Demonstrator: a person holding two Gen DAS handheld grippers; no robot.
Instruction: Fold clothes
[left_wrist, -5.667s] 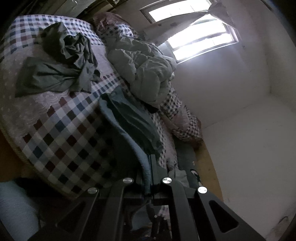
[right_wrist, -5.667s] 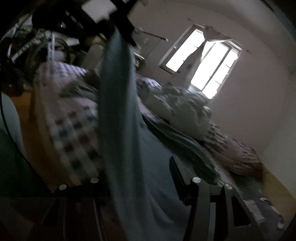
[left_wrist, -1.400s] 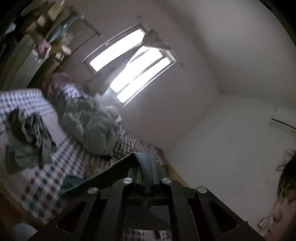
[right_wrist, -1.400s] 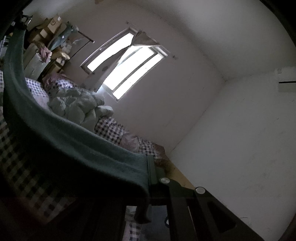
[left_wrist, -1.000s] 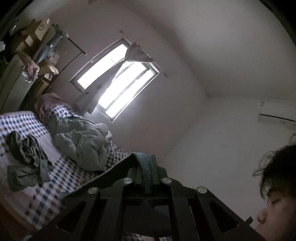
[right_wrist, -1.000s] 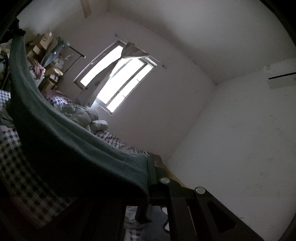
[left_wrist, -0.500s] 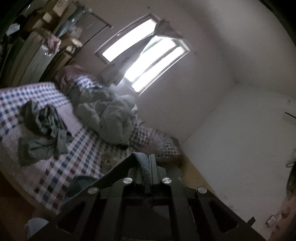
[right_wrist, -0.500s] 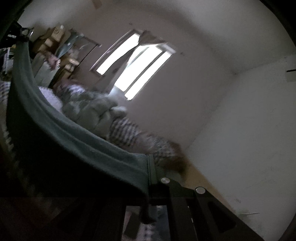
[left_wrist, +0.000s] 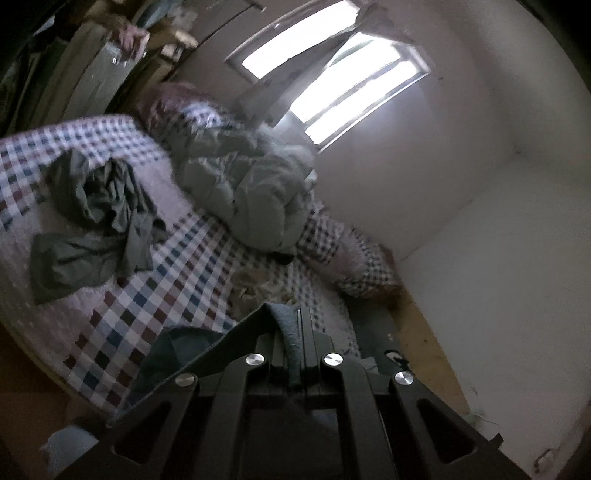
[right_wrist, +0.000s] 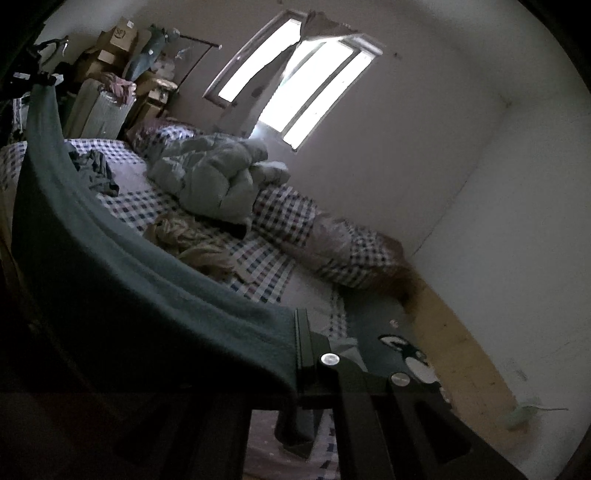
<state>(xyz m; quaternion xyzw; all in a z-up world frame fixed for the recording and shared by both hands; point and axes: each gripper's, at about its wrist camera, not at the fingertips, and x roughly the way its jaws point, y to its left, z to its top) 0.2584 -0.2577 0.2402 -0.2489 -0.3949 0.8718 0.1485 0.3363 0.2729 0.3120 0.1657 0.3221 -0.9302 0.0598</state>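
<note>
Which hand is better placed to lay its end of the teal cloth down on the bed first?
Probably left. The left gripper pinches the teal cloth over open checked bedspread; the right gripper is shut on it past the mattress's end.

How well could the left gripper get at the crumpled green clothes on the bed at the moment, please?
Probably not yet. The left gripper is shut on the teal cloth that the right gripper also grips, and the crumpled green clothes lie apart across the checked bed.
</note>
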